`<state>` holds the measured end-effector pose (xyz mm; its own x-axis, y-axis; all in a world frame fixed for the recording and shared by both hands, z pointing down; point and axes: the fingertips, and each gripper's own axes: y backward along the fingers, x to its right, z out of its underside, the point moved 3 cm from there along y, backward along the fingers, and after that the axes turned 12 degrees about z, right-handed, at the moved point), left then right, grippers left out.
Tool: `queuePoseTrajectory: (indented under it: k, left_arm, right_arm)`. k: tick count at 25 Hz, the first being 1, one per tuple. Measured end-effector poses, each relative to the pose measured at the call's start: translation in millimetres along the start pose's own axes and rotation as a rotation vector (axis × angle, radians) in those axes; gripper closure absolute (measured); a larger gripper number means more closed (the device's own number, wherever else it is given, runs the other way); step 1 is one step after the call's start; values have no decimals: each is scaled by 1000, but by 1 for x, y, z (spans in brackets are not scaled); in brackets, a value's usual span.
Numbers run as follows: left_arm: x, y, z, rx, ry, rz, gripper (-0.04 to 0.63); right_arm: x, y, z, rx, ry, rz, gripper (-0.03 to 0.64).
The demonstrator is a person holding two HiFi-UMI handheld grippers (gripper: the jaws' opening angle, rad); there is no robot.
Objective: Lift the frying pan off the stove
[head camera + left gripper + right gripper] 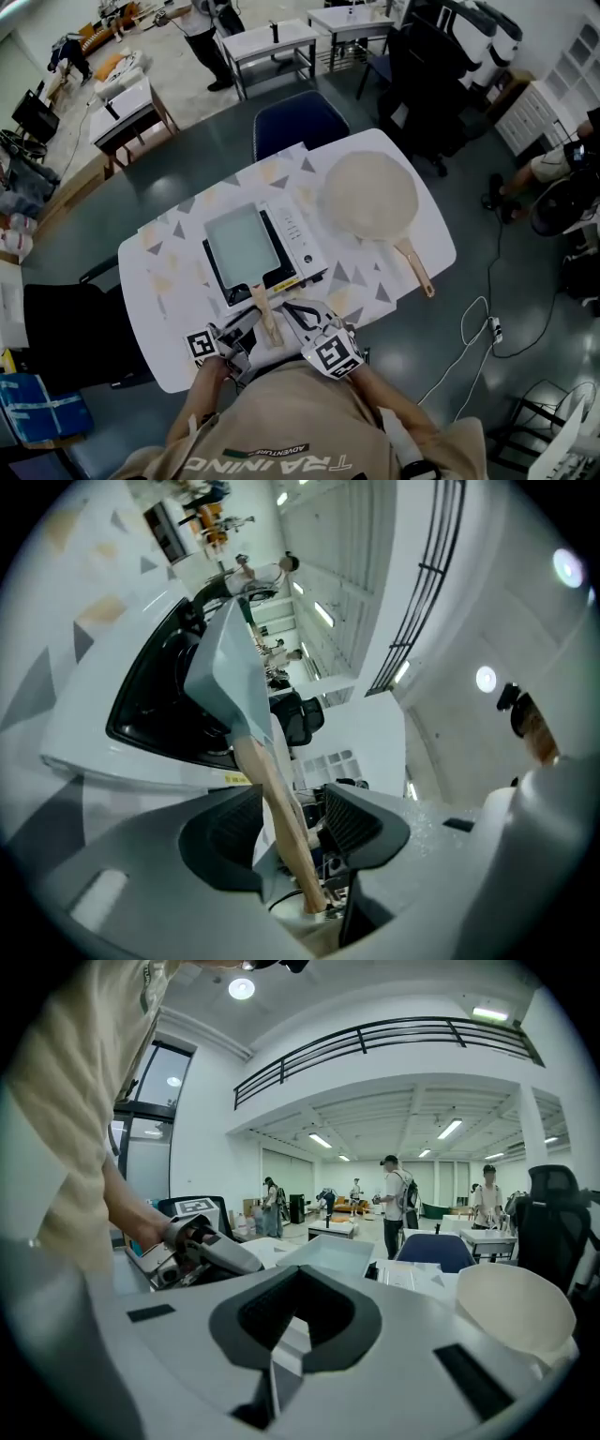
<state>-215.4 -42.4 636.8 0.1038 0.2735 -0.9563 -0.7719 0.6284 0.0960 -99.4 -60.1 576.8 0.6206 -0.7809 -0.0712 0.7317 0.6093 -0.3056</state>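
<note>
- Frying pan (241, 246): square, pale blue, with a wooden handle (274, 789), covering most of your stove's (298, 236) glossy black top.
- Your left tongs (292, 822) gape round the handle; your right tongs (274, 1363) are closed and empty.

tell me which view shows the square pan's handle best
The left gripper view: the handle fills the middle, running from the pan down between the left hand-held gripper's open jaws. The head view shows it small and short. The right gripper view does not show it.
</note>
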Motion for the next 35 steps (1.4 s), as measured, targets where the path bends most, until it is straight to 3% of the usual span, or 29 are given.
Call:
queuePoseTrajectory:
  k: [3, 7, 12, 20, 32, 33, 35]
  left_arm:
    - [-8, -7, 2, -12, 110, 51, 385]
    - [-16, -19, 4, -57, 189, 70, 383]
    - [-24, -37, 10, -167, 206, 83, 383]
    - [-30, -67, 17, -250, 254, 97, 383]
    - [-31, -89, 15, -222, 352, 157, 385]
    - [-30, -90, 15, -215, 351, 164, 404]
    - [-30, -91, 12, -185, 352, 169, 546]
  right_arm:
    - [0, 4, 6, -6, -10, 24, 614]
    - [3, 10, 6, -16, -15, 52, 614]
    - [8, 16, 13, -31, -33, 86, 614]
    - [20, 21, 19, -49, -41, 118, 614]
    - [31, 21, 24, -61, -44, 107, 614]
    - [32, 21, 24, -64, -42, 105, 614]
    - [35, 20, 22, -63, -39, 99, 614]
